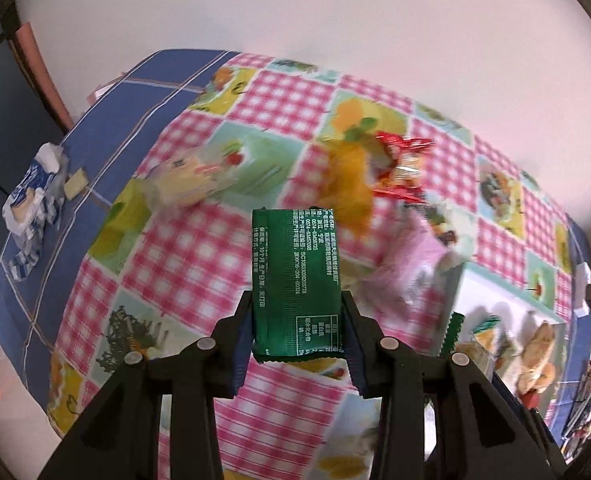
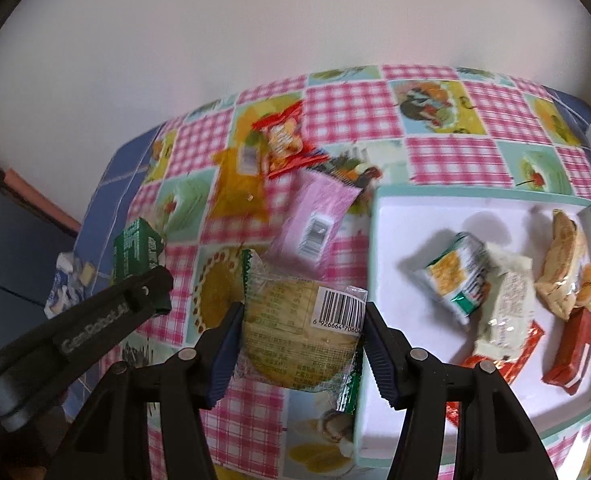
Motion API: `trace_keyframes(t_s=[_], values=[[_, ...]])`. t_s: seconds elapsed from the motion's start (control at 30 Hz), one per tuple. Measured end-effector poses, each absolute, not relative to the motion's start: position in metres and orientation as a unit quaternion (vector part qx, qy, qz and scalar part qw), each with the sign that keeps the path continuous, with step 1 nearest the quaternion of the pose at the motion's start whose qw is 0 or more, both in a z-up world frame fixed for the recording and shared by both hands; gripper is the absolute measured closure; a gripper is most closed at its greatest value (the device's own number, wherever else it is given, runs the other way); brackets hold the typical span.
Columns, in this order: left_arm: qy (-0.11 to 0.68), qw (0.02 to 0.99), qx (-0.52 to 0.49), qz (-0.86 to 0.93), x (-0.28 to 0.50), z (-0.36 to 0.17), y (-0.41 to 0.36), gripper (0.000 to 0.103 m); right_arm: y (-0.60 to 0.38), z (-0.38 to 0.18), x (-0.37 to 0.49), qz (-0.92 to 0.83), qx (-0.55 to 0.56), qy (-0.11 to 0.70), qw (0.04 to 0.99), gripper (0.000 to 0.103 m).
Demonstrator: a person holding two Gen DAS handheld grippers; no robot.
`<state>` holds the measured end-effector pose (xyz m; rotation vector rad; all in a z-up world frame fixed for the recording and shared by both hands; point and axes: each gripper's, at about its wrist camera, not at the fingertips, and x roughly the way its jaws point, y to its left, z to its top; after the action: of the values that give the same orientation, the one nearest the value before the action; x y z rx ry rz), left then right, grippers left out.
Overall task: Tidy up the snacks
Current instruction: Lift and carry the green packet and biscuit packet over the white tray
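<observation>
- Left wrist view: the left gripper (image 1: 298, 330) is clamped on a green packet (image 1: 295, 280), held clear above the checked tablecloth (image 1: 183, 248); the packet's long axis runs forward along the fingers.
- Right wrist view: the right gripper (image 2: 301, 344) grips a clear-wrapped round biscuit (image 2: 299, 340), barcode uppermost, just beside the left wall of the white tray (image 2: 411, 224).
- The tray already holds several wrapped snacks, among them a green-and-yellow packet (image 2: 455, 276) and a red bar (image 2: 571, 356).
- Loose snacks lie beyond the tray's near-left corner: a pink packet (image 2: 315, 216), an orange packet (image 2: 235, 188) and a red-wrapped sweet (image 2: 283, 140).
- Deciding relation: the tray lies to the right of both held items. The right gripper is the nearer one, almost at the tray wall; the left gripper, seen left of the biscuit, is well apart from the tray.
- Judgement: a short rightward carry over the wall would place the biscuit; the green packet needs a longer crossing.
</observation>
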<state>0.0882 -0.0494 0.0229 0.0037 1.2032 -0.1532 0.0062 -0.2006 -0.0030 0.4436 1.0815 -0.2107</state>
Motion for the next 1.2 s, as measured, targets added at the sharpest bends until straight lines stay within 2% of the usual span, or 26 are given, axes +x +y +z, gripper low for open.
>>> trace_keyframes(t_s=[0.23,0.6,1.2], values=[[0.556,0.822,0.013,-0.12,0.078,0.029,-0.102,0.061,-0.259,0.004,-0.01,-0.148,0.25,0.487,0.824,0.042],[0.56,0.808,0.039,-0.178,0.073,0.003,-0.17,0.061,-0.349,-0.01,-0.034,-0.213,0.318,0.458,0.802,0.042],[0.567,0.783,0.094,-0.239,0.067,-0.034,-0.229,0.061,-0.395,-0.033,-0.046,-0.251,0.338,0.459,0.782,0.042]])
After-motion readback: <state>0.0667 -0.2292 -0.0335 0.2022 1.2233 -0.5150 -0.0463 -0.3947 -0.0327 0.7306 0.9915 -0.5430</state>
